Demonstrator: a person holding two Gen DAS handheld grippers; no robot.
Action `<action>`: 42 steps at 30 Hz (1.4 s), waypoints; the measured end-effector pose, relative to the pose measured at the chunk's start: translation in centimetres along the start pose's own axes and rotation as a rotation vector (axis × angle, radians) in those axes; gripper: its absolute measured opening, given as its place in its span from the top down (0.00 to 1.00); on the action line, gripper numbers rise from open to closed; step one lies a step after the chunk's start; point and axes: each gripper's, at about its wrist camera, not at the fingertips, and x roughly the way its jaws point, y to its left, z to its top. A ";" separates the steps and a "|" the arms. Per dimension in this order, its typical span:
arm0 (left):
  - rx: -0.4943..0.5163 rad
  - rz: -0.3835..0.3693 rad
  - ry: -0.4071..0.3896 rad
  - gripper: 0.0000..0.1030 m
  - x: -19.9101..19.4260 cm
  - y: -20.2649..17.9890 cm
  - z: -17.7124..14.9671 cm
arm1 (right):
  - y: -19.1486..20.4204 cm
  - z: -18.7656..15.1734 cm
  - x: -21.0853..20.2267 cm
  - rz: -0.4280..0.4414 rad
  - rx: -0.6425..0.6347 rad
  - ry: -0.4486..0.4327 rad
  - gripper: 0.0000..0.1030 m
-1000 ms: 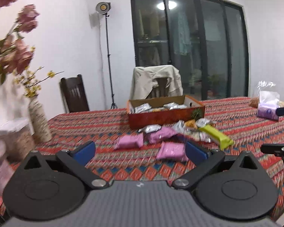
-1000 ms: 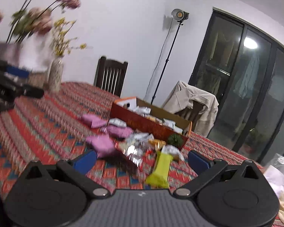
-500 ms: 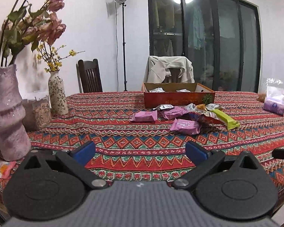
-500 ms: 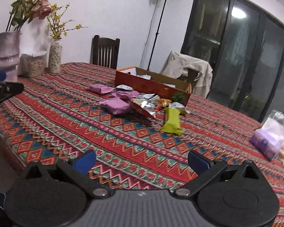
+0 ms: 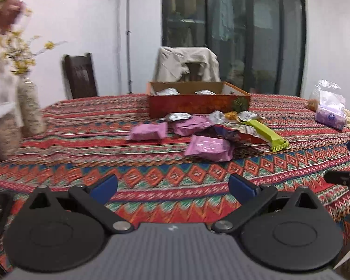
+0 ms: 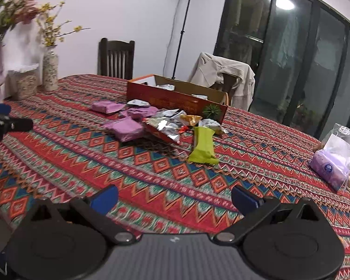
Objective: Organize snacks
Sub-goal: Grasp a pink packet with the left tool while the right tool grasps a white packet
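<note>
The left tool [image 5: 172,184] has its blue-padded fingers spread wide with nothing between them, over the near edge of the surface [image 5: 105,140], which is covered by a red patterned cloth. The right tool [image 6: 173,194] is likewise wide open and empty, also above the cloth, well short of the snacks.

The snacks lie in a loose pile near the middle of the surface, just in front of an open orange cardboard box [image 5: 198,103]. Three pink packets can be counted: one [image 5: 149,131] to the left, lying flat with its long axis running left to right; a second [image 5: 191,124] closer to the box; a third [image 5: 208,148] nearest the tools. One long green bar packet [image 6: 203,149] lies at the right of the pile; in the right wrist view its long axis runs toward the camera, the near end crimped. Several silver foil packets [image 6: 165,126] are heaped between them, their number unclear. At least two silver packets [image 5: 166,91] sit inside the box.

Two vases with flowers stand at the left; the small speckled vase [image 6: 50,72] is upright. A clear bag with a purple tissue pack [image 6: 331,166] rests at the far right.
</note>
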 end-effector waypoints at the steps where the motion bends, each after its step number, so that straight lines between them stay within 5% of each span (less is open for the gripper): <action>1: -0.001 -0.014 0.012 0.00 1.0 -0.3 0.4 | -0.4 0.3 0.7 -0.005 0.009 -0.002 0.00; 9: 0.028 -0.119 0.130 0.00 12.7 -2.7 3.8 | -4.6 3.5 7.4 0.014 0.106 -0.012 0.00; 14: 0.099 -0.158 0.153 0.00 17.0 -4.3 4.0 | -8.2 6.1 12.3 0.038 0.147 -0.013 0.01; 18: 0.063 -0.159 0.190 0.01 19.3 -3.9 3.9 | -10.7 8.4 17.7 0.080 0.114 0.014 0.01; 22: 0.044 -0.177 0.159 0.25 18.9 -3.4 3.7 | -12.0 10.2 24.2 0.114 0.130 0.089 0.08; 27: 0.037 -0.136 0.156 0.33 18.3 -2.9 4.3 | -11.4 11.3 30.0 0.087 0.098 0.115 0.13; 30: 0.022 -0.082 0.133 0.35 18.2 -2.3 4.7 | -11.3 11.2 32.2 0.090 0.108 0.137 0.24; 38: -0.012 -0.051 0.088 0.35 16.8 -0.9 6.1 | -12.3 10.5 30.9 0.060 0.133 0.098 0.47; 42: -0.015 -0.058 0.054 0.35 14.3 -1.2 6.4 | -12.5 10.4 27.8 0.024 0.119 0.055 0.47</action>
